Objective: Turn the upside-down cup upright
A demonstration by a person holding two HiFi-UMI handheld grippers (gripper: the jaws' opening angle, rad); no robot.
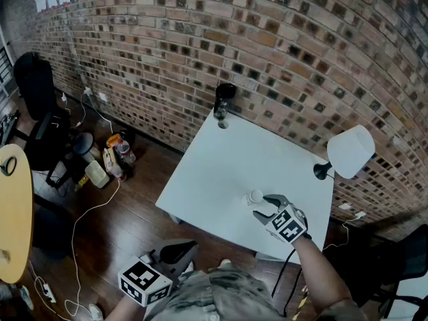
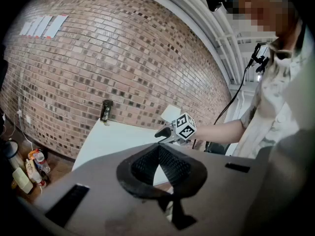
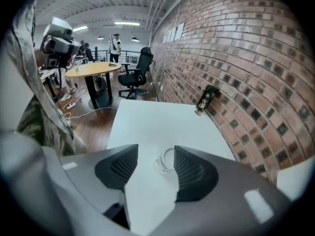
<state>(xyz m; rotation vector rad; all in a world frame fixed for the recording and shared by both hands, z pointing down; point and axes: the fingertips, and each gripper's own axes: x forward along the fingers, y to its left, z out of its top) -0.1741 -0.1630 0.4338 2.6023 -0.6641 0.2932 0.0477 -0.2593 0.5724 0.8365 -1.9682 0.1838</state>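
Cup (image 1: 254, 196) between my right gripper's (image 1: 262, 206) spread jaws, unpinched.
It stands on the white table (image 1: 221, 172) toward the near edge, closer to the right-hand pad. My left gripper (image 1: 184, 249) hangs low off the table, jaws pressed together on nothing.

Smooth matt white table (image 1: 221, 172), rough brick wall (image 1: 267, 45) — glossy wood floor (image 1: 127, 206), clear shiny cup (image 3: 165, 161)
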